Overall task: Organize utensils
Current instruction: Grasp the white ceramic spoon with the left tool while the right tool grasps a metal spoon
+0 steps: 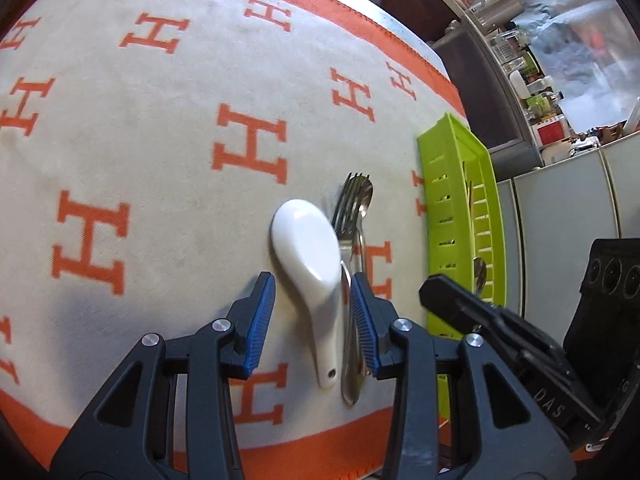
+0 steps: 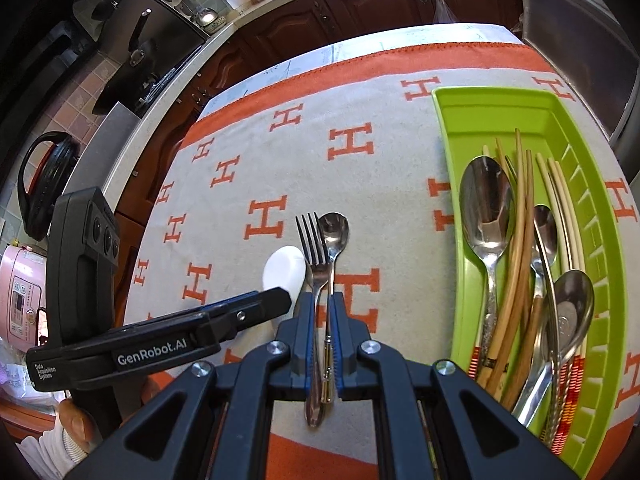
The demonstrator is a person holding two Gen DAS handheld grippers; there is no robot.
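A white ceramic spoon [image 1: 310,258] lies on the H-patterned cloth [image 1: 160,184], with a steel fork [image 1: 349,204] and a small steel spoon [image 1: 362,208] just right of it. My left gripper [image 1: 312,304] is open, its blue pads either side of the white spoon's handle and the steel handles. My right gripper [image 2: 323,328] is shut on the fork [image 2: 314,252] and the small spoon [image 2: 333,232], pinching both handles. The white spoon [image 2: 284,270] lies left of them. The green tray [image 2: 452,128] on the right holds several spoons and chopsticks.
The left gripper's body [image 2: 160,344] crosses the lower left of the right wrist view. The cloth's orange border [image 1: 320,436] marks the near table edge. Kitchen counters, cabinets and appliances surround the table.
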